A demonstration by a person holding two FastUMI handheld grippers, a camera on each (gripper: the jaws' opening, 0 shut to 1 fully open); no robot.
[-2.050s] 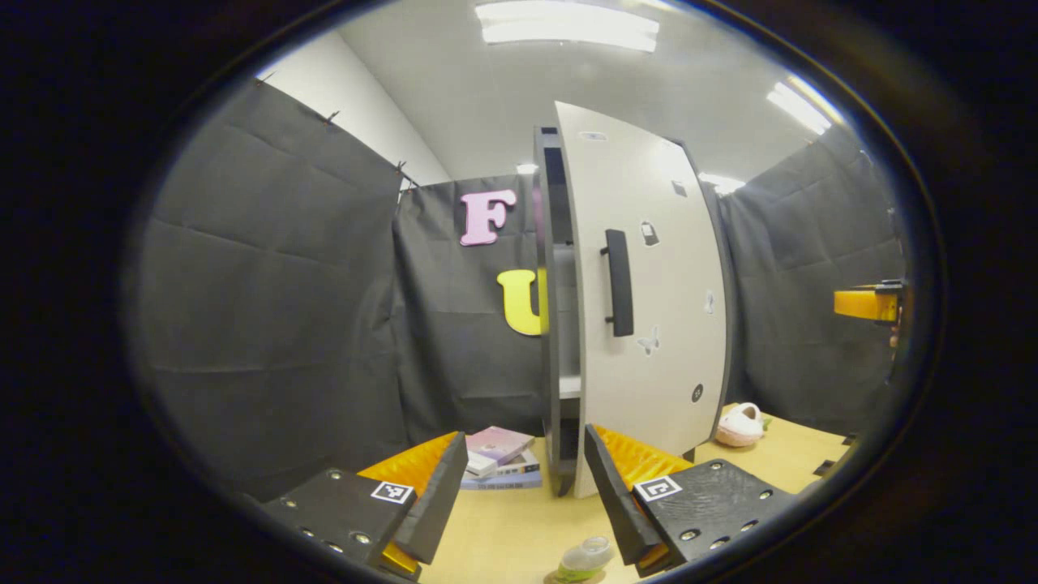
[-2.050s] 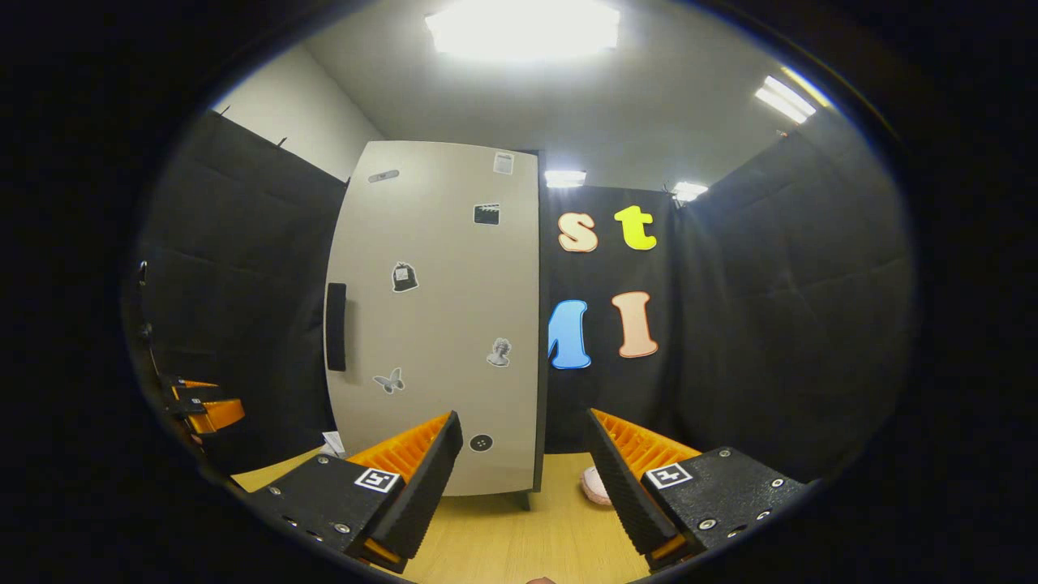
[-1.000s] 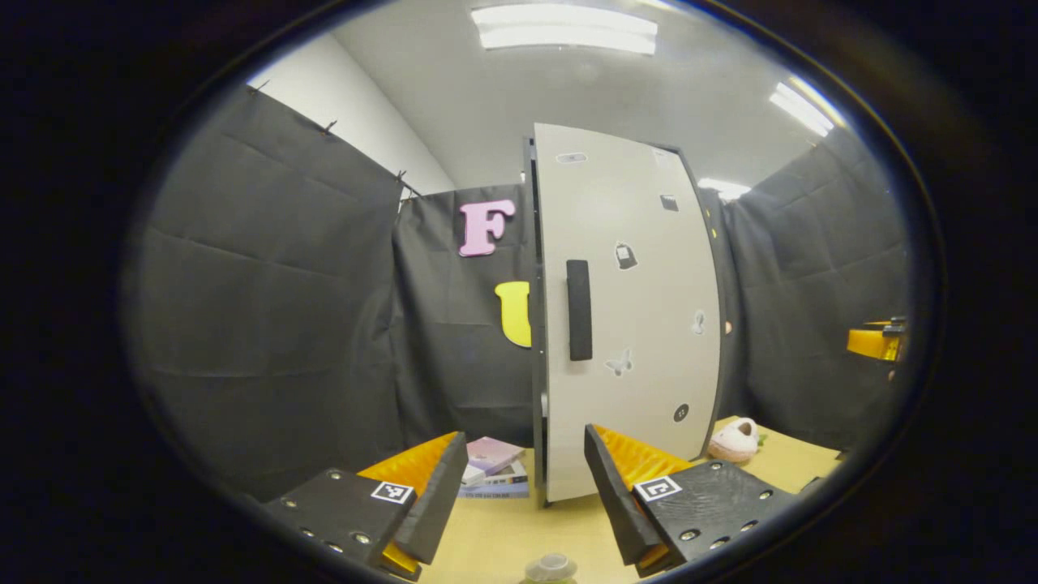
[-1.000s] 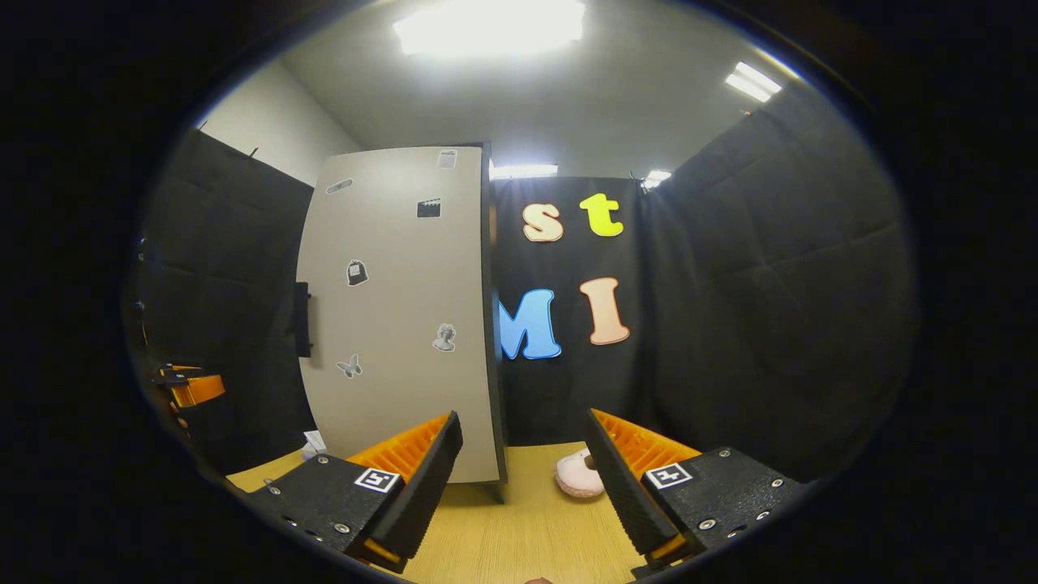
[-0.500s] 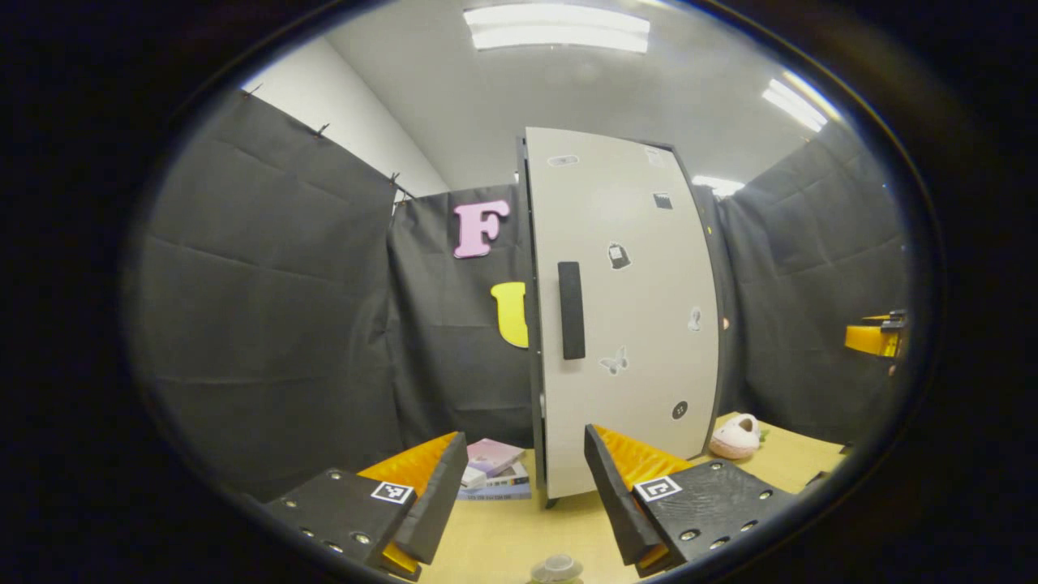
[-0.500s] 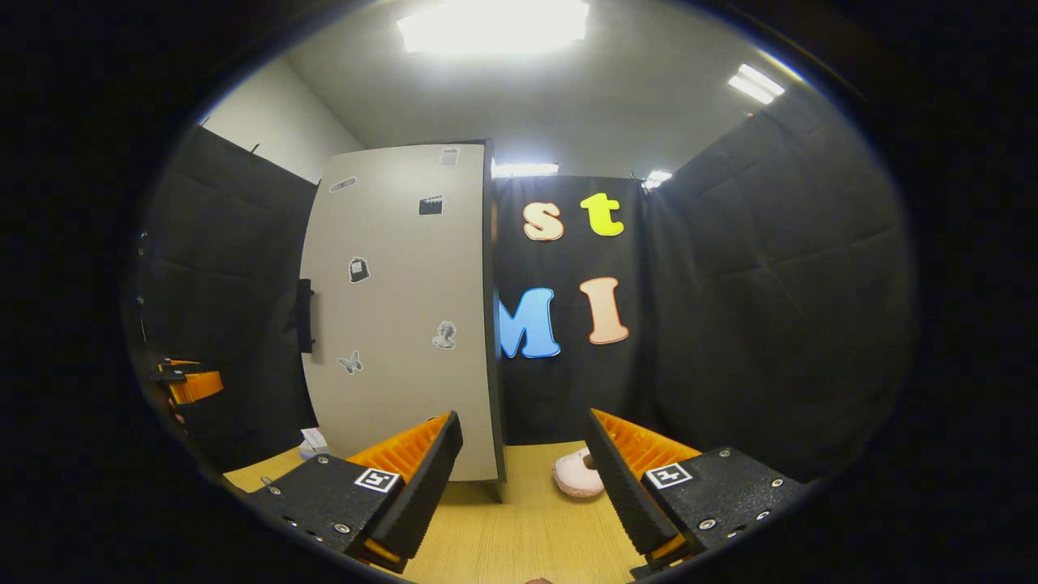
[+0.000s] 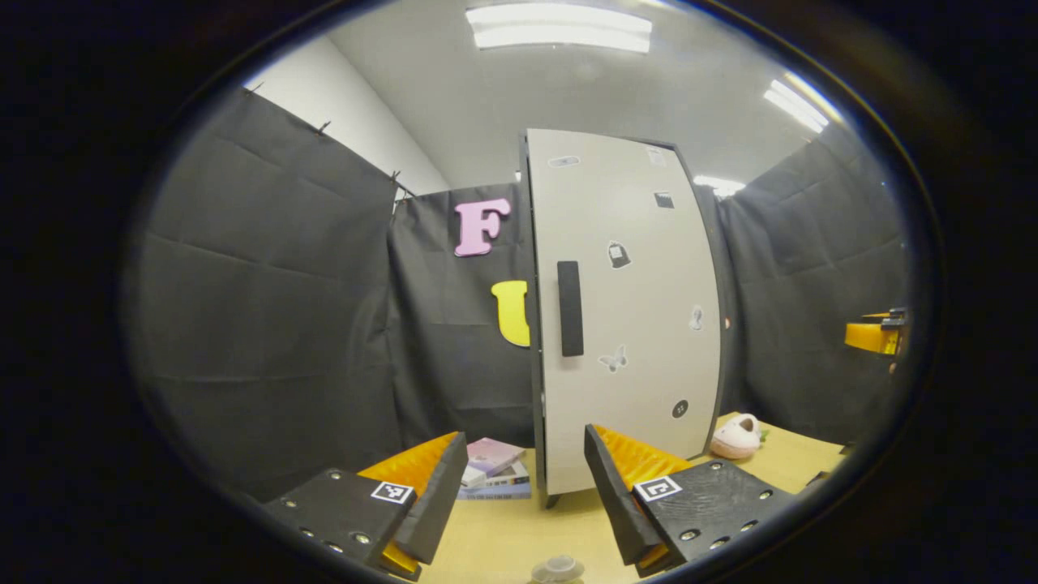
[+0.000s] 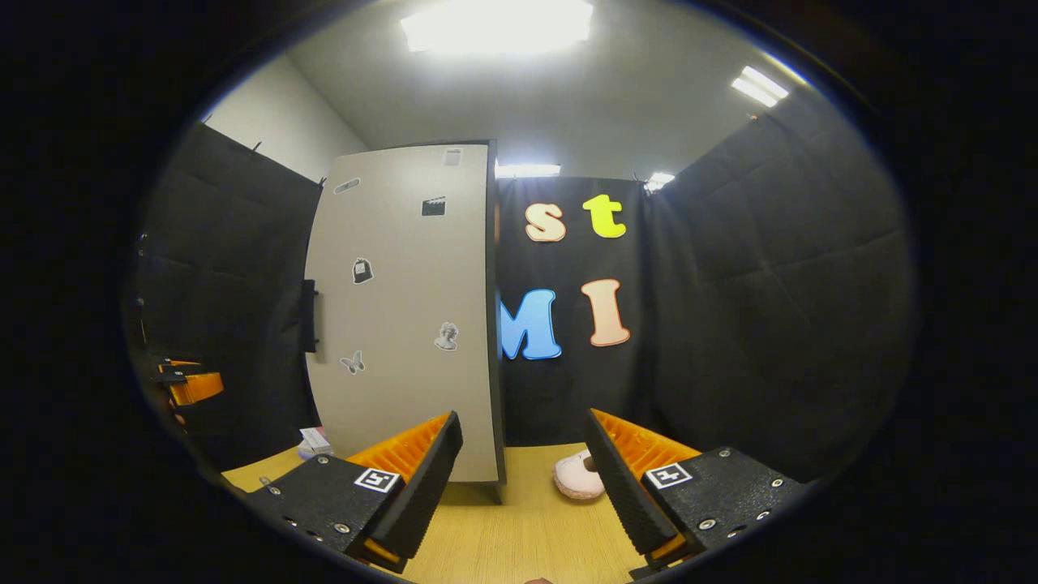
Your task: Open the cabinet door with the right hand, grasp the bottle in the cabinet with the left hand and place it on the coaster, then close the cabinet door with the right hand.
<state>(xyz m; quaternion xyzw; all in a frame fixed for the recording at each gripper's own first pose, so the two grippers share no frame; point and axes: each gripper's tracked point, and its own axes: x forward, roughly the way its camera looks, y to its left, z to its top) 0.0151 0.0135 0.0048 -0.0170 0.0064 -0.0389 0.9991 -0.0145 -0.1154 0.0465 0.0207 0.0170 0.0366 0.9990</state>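
The cabinet stands on the table with its pale door (image 7: 628, 324) shut flush; the black handle (image 7: 570, 308) runs along the door's left edge. The bottle's cap (image 7: 556, 568) peeks up at the bottom edge, below and between my left gripper's fingers. My left gripper (image 7: 525, 444) is open and holds nothing, a good way back from the door. In the right gripper view the same door (image 8: 405, 324) and handle (image 8: 309, 316) lie to the left. My right gripper (image 8: 523, 438) is open, holds nothing and is clear of the cabinet.
A stack of books (image 7: 496, 469) lies left of the cabinet's foot. A pink slipper (image 7: 736, 438) (image 8: 577, 475) rests on the wooden table (image 8: 519, 535) to the cabinet's right. Part of the other gripper shows far right (image 7: 874, 334) and far left (image 8: 190, 386).
The door, ajar two seconds ago, has swung shut against the cabinet. Both grippers drew back a little. Over the last half second almost nothing has moved.
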